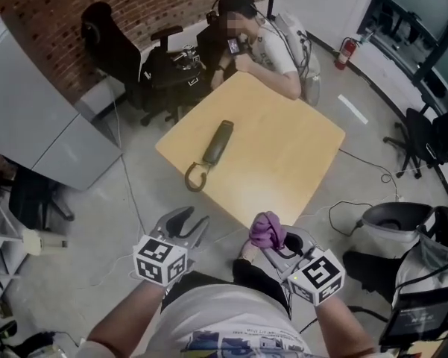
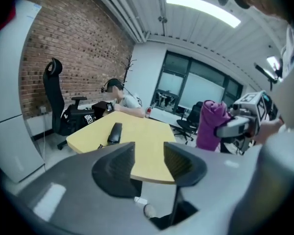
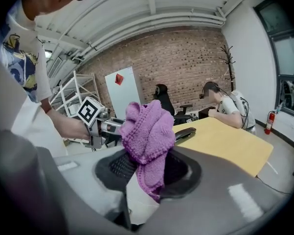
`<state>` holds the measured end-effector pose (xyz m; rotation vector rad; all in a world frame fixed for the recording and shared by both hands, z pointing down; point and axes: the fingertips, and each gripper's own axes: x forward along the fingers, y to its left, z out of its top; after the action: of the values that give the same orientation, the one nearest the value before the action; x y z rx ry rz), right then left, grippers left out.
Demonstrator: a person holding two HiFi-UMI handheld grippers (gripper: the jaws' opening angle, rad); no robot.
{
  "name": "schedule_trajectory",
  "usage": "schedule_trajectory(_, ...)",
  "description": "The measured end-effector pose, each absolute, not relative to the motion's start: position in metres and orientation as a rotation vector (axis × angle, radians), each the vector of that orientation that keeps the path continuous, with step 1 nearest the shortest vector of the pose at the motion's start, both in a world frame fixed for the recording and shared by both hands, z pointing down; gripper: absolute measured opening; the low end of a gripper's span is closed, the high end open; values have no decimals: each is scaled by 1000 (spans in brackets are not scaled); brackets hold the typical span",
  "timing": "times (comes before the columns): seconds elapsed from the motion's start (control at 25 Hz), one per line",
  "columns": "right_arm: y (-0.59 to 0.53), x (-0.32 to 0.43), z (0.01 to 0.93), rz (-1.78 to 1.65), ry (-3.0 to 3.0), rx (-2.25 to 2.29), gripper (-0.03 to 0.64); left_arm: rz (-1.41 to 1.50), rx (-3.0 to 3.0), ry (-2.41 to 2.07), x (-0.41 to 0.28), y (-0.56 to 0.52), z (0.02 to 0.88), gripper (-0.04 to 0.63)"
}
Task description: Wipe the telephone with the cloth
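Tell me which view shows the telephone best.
Head view: the whole telephone lies in sight on the table, cord included. Left gripper view shows it small and foreshortened; right gripper view only a sliver beside the cloth.

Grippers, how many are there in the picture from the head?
2. The left gripper is at the bottom left, open and empty. The right gripper is at the bottom right, shut on the purple cloth. None seems hidden.
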<state>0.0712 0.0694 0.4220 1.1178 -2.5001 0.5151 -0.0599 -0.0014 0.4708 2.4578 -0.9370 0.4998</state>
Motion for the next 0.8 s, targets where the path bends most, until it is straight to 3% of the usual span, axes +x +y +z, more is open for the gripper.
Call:
schedule_trajectory(0.08,55,97,424,530,-2493,1126,121,545,2435,-980,-48,-22,473,234)
schedule_trajectory(0.32,38,145,441,652,-2453,1211,121,724,2432,-1074,-27,-76,493,259)
schedule_trajectory(0.44,37,147,448,653,-2440,1242,121,796,2433,-1111,-25,-107,518,302)
schedule_trajectory(0.8,10,174,438,681,-2267,1477,121,860,2338,-1096,2,-213,571,322)
